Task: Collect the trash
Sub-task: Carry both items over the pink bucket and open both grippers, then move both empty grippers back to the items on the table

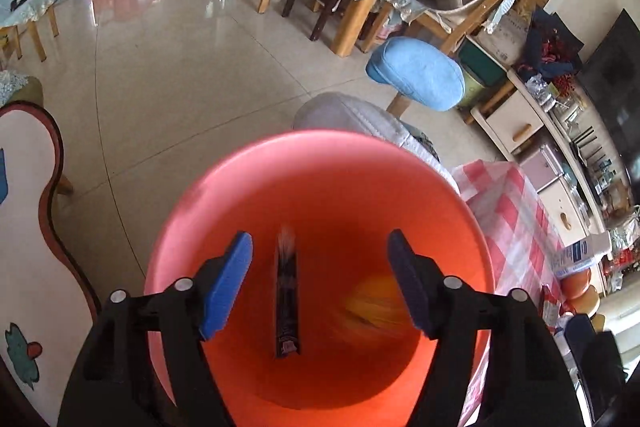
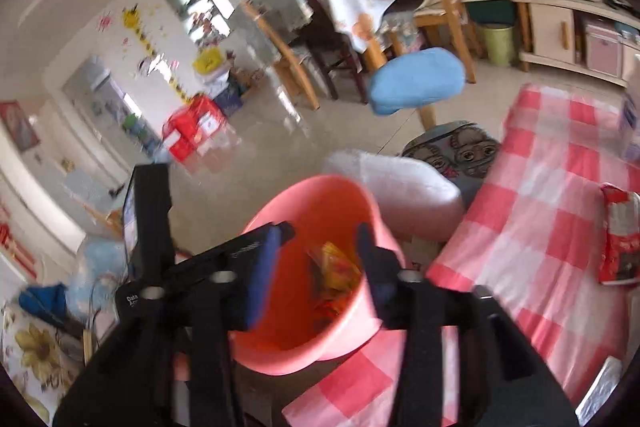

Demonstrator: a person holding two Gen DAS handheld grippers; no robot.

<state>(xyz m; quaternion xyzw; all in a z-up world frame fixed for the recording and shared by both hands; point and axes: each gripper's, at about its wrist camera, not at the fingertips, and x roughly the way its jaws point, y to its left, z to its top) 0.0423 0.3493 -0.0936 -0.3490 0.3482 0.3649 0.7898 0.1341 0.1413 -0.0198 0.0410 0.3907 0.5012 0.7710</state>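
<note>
Left wrist: round plastic bucket (image 1: 248, 195) (glossy)

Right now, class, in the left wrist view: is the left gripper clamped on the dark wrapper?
No: the dark wrapper sits free between the open left gripper fingers, over the orange bucket.

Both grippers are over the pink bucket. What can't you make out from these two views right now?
- Left wrist view: the dark wrapper in the bucket is motion-blurred; print unreadable.
- Left wrist view: yellow item partly hidden by a finger.
- Right wrist view: the whole frame is blurred; the red packet on the checked cloth is unreadable.
</note>
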